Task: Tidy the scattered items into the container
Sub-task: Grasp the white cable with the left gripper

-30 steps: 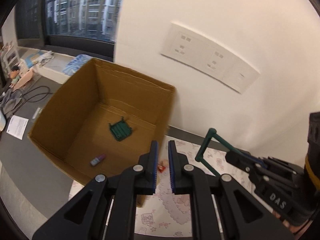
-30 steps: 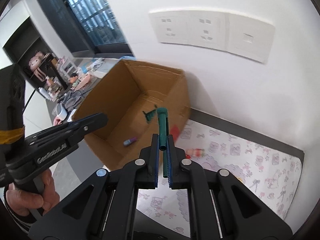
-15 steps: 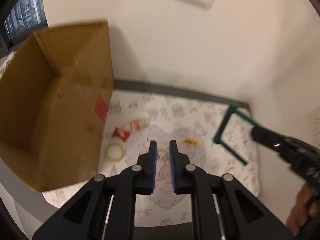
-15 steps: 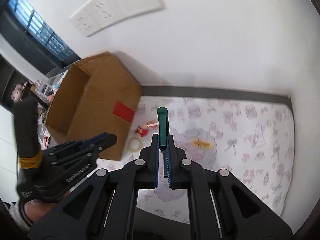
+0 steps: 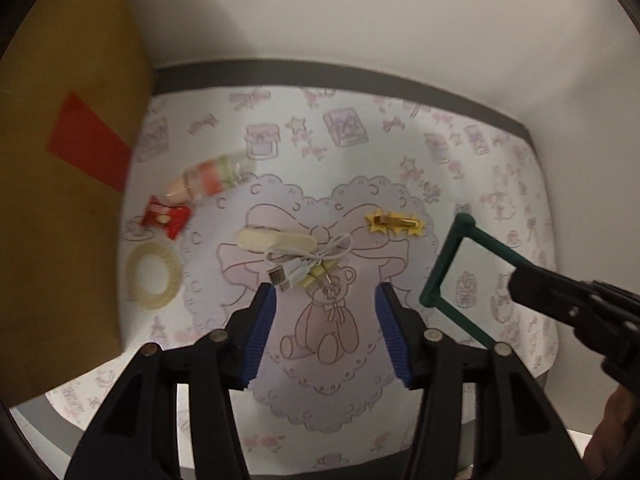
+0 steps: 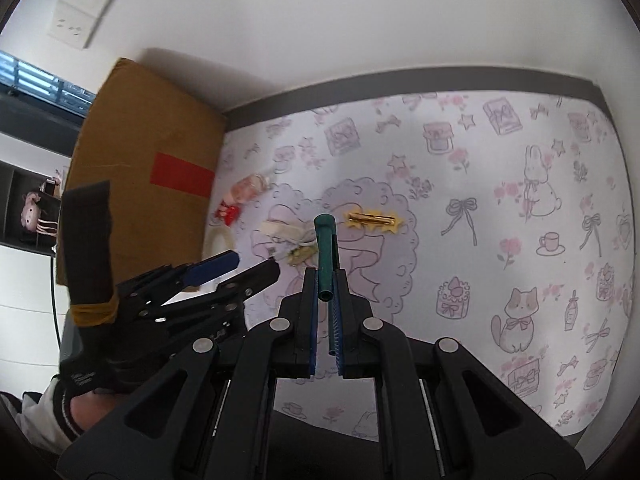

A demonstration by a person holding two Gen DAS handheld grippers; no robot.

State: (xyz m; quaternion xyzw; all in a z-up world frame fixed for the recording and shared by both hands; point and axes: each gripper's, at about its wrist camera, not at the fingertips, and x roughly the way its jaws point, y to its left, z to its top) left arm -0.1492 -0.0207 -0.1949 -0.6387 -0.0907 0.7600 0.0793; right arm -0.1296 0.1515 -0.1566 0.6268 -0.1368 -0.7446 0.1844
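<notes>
My left gripper (image 5: 325,294) hangs open above the patterned mat (image 5: 460,168), just short of a bundled white cable (image 5: 304,258) with its cream plug. Beside the cable lie a gold star hair clip (image 5: 396,223), a red wrapped sweet (image 5: 166,216), a small clear bottle (image 5: 210,176) and a roll of tape (image 5: 153,274). The cardboard box (image 5: 60,184) with a red label stands at the left. My right gripper (image 6: 325,280) is shut on a green frame piece (image 6: 325,252), which hangs over the mat at the right of the left wrist view as the green frame (image 5: 446,264).
A white wall rises behind the mat, with wall sockets (image 6: 84,4) at the upper left. A window and shelves with toys (image 6: 34,208) lie beyond the box. A hand (image 6: 86,406) holds the left gripper's handle (image 6: 88,236). The mat's right half carries only printed pictures.
The left gripper swung away from the box interior, came down over the mat and opened its jaws. The right gripper followed with the green frame still clamped.
</notes>
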